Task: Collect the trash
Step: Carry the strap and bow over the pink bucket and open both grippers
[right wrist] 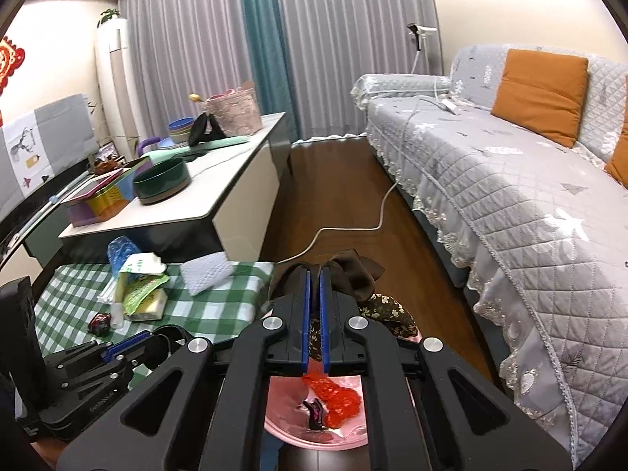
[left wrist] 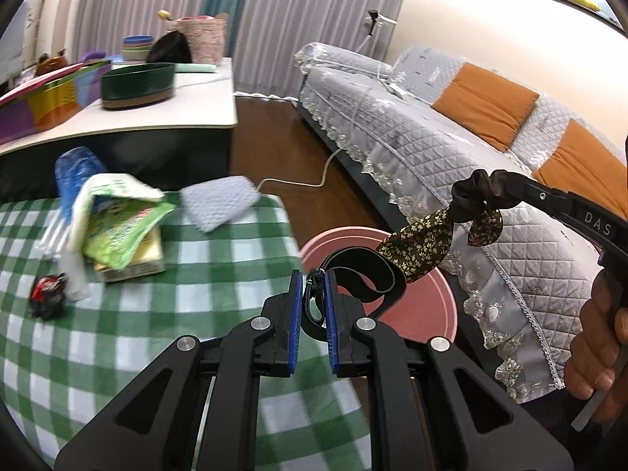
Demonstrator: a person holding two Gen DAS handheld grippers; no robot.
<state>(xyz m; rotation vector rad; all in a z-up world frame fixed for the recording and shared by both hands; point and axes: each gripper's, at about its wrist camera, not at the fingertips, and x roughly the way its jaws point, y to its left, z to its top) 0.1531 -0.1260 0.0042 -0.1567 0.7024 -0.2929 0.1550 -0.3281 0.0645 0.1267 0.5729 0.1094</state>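
**Item 1: left gripper.** Your jaws are nearly closed on the zipper end of a black strap. The strap's loop hangs over the near rim of the pink bin. You appear to have a thin bite only, so hold pressure steady.

**Item 2: right gripper.** Your jaws are clamped on a brown floral hair tie. Its satin knot is at the fingertips and its patterned tails dangle toward the bin mouth. Your hand is on the handle at the right edge of the left view.

**Item 3: pink bin.** It sits on the dark floor between the checked table and the sofa. In the right view, red mesh and a small dark scrap already lie inside.

**Item 4: trash not yet collected, on the table.**
- a green-and-white packet on a yellow box
- a blue plastic bag
- a grey textured cloth at the far corner
- a red-and-black wrapper near the left edge

**Handling note.** You are probably at the drop.
- Bring both grippers squarely over the bin's opening before you let go.
- The strap loop currently straddles the rim and could slide outside.
- Lower the dangling tails past the rim first, then release.
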